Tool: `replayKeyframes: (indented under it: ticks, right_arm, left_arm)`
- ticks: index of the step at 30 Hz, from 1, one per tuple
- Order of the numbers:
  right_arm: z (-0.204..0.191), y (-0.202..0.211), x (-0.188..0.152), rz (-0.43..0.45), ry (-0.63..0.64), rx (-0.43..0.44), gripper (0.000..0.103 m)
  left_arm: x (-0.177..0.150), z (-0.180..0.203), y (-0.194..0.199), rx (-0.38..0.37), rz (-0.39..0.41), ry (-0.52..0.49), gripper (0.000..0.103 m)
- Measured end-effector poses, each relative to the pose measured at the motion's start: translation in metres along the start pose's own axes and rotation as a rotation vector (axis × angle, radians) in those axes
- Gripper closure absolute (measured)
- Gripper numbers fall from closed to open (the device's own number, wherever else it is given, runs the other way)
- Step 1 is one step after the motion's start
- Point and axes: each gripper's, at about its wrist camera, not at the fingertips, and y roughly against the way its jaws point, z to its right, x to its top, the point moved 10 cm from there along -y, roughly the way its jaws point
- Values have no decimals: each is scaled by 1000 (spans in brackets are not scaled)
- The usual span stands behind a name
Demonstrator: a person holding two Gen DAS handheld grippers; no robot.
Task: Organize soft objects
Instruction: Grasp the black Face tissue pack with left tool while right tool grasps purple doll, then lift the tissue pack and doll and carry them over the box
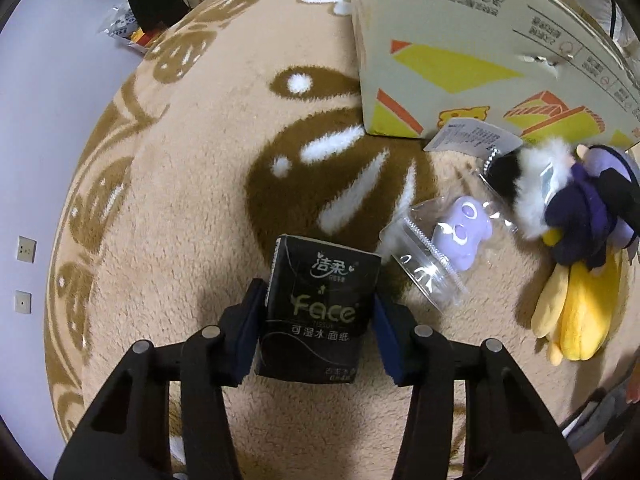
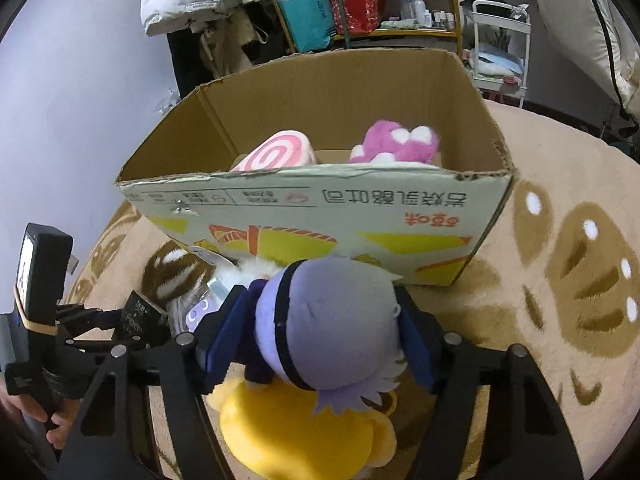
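My left gripper [image 1: 320,312] is shut on a black tissue pack [image 1: 318,308], held just above the tan rug [image 1: 192,184]. My right gripper [image 2: 320,328] is shut on the purple-grey head of a plush doll [image 2: 332,316] that lies over a yellow plush [image 2: 296,432]. The doll also shows in the left wrist view [image 1: 588,208], at the right. The open cardboard box [image 2: 320,208] stands just beyond the right gripper. It holds a pink swirl plush [image 2: 276,154] and a magenta plush [image 2: 400,142]. A small lilac toy in a clear bag [image 1: 460,232] lies on the rug between the tissue pack and the doll.
The box's printed side [image 1: 460,60] fills the upper right of the left wrist view. A black-and-white fluffy toy with a paper tag [image 1: 516,176] lies by the box. A shelf with bags and bottles [image 2: 360,4] and a white cart [image 2: 500,40] stand behind. The left gripper's handle [image 2: 36,292] shows at left.
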Motion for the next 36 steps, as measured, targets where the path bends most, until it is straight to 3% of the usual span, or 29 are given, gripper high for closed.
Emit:
replayKeyframes:
  ticks: [5,14,29,36]
  right_arm:
    - [0,7,1,14,3,-2,38]
    - [-7,24,4,56,22,0,41]
    - [-19,100,34,259,20,29,41]
    - [-19,134,52,372,20,18,41]
  left_arm:
    - [4,-6,7,-3,24,23,54]
    - [15,-15,44,-20,148,88,54]
    - [36,-15,161,-73,569,113,54]
    - [42,-9,198,-69,696,97,54]
